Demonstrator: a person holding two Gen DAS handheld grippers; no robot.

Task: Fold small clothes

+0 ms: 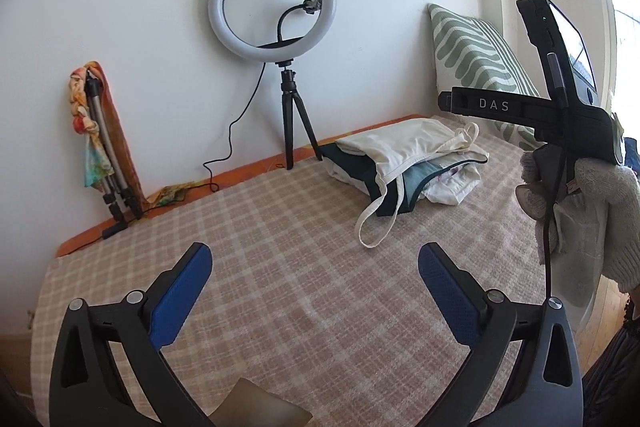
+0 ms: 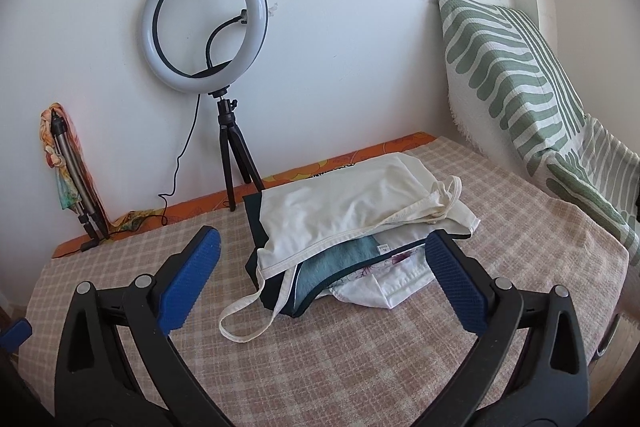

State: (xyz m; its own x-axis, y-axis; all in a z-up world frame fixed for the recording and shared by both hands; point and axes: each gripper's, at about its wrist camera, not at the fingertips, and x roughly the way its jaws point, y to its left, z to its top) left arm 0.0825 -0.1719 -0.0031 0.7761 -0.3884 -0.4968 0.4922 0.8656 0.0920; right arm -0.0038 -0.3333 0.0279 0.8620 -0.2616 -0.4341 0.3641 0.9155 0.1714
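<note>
A pile of small clothes (image 2: 344,227) lies on the checked pink bed cover (image 2: 360,355): a cream strappy top (image 2: 336,207) on top, dark teal and light blue pieces and a white piece under it. A cream strap loop (image 2: 244,323) trails toward me. My right gripper (image 2: 324,263) is open and empty, held just in front of the pile. My left gripper (image 1: 316,279) is open and empty over bare cover, with the pile (image 1: 404,163) farther off to the right. The right gripper's body (image 1: 560,115), held in a gloved hand, shows at the right of the left wrist view.
A ring light on a black tripod (image 2: 208,43) stands by the wall behind the pile, its cable trailing left. A folded tripod with a colourful cloth (image 2: 68,163) leans at the far left. A green-patterned pillow (image 2: 516,79) leans at the right. The bed edge is orange (image 2: 200,207).
</note>
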